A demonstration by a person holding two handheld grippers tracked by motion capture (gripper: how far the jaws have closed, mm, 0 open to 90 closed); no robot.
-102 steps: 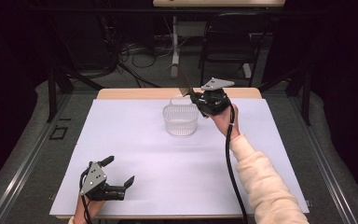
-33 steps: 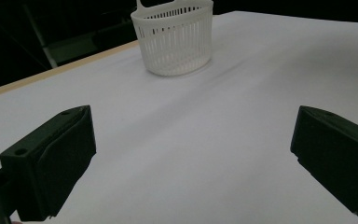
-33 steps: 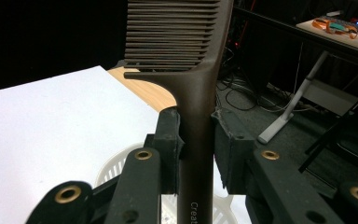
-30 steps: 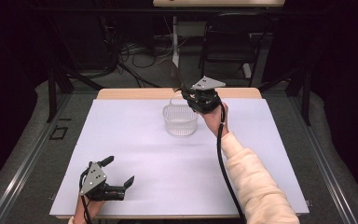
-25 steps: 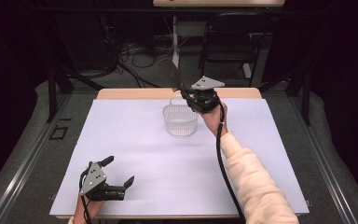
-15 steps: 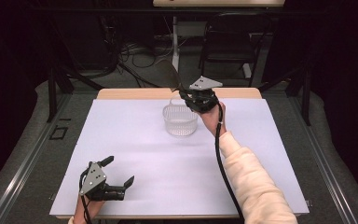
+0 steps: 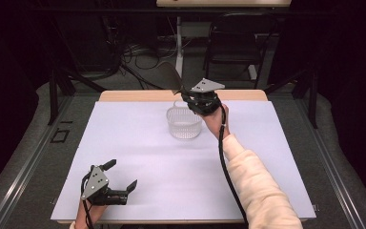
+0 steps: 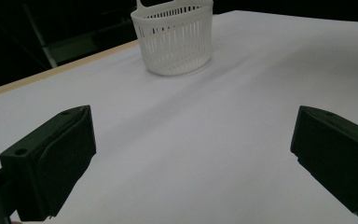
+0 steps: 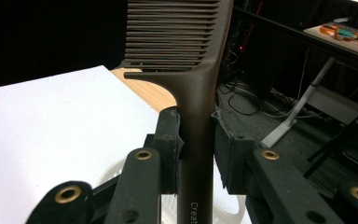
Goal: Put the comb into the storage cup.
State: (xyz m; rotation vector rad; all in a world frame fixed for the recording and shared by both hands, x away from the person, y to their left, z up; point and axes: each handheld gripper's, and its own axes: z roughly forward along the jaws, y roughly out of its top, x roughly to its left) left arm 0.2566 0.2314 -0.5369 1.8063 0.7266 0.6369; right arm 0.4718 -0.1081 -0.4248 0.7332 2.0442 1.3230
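White worktop point(image 7: 138, 143): we clamp the comb point(image 9: 191, 93) in our right gripper point(image 9: 196, 154) above the basket point(image 7: 185, 123); left gripper point(image 8: 191, 158) gapes wide. Off-centre, the comb could tip the basket.

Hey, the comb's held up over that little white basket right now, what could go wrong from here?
The right gripper pinches the brown comb by its narrow handle alone, so the toothed end standing high above the jaws might swing or slip. The basket looks light and no gripper holds it; the left gripper waits open, far off, so a nudge from the comb could tip or push it.
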